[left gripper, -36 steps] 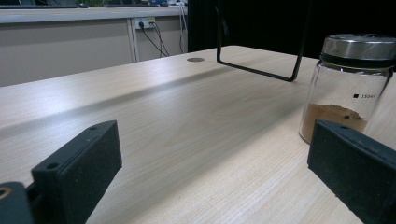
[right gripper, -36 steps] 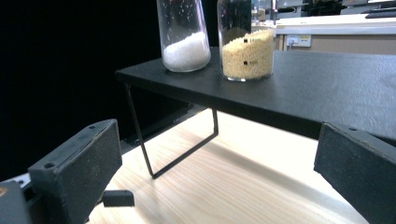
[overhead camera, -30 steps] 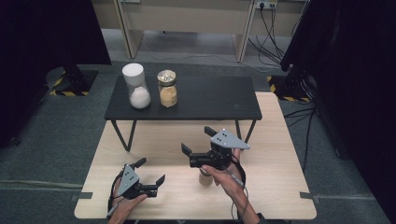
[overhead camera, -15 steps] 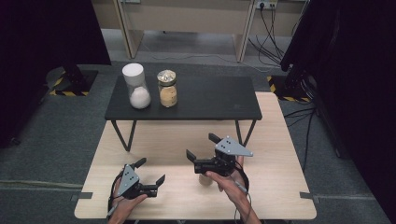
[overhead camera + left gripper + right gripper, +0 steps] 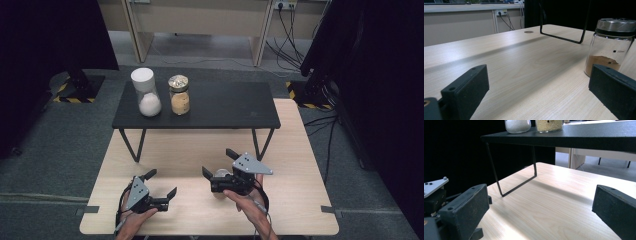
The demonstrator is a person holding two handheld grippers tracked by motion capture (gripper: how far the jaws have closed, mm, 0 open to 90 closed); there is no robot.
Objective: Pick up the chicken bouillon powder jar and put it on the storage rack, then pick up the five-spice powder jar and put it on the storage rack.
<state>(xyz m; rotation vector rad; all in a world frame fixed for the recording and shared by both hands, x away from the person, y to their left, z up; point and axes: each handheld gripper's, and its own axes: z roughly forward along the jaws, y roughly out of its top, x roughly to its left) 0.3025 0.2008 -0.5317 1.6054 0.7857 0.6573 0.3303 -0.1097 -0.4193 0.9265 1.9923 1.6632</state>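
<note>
A glass jar [image 5: 610, 47] with a steel lid and a little brown powder stands on the pale wooden table [image 5: 300, 200], just beyond my left gripper's right jaw. From above, that jar [image 5: 220, 175] peeks out from under the body of my right gripper [image 5: 218, 162], which hovers over it, open and empty. My left gripper [image 5: 162, 183] rests open near the table's front left edge, holding nothing. In the left gripper view the left gripper [image 5: 536, 95] has bare table between its jaws. The right gripper [image 5: 541, 212] faces the shelf's leg.
A black low shelf [image 5: 225, 105] on thin wire legs stands across the back of the table. On its left part are a white-lidded jar of white powder [image 5: 145, 95] and a jar of yellow grains [image 5: 179, 96]. Grey floor surrounds the table.
My right gripper has drifted a little toward the person and to the right, staying open above the brown-powder jar. The left gripper has stayed put.
</note>
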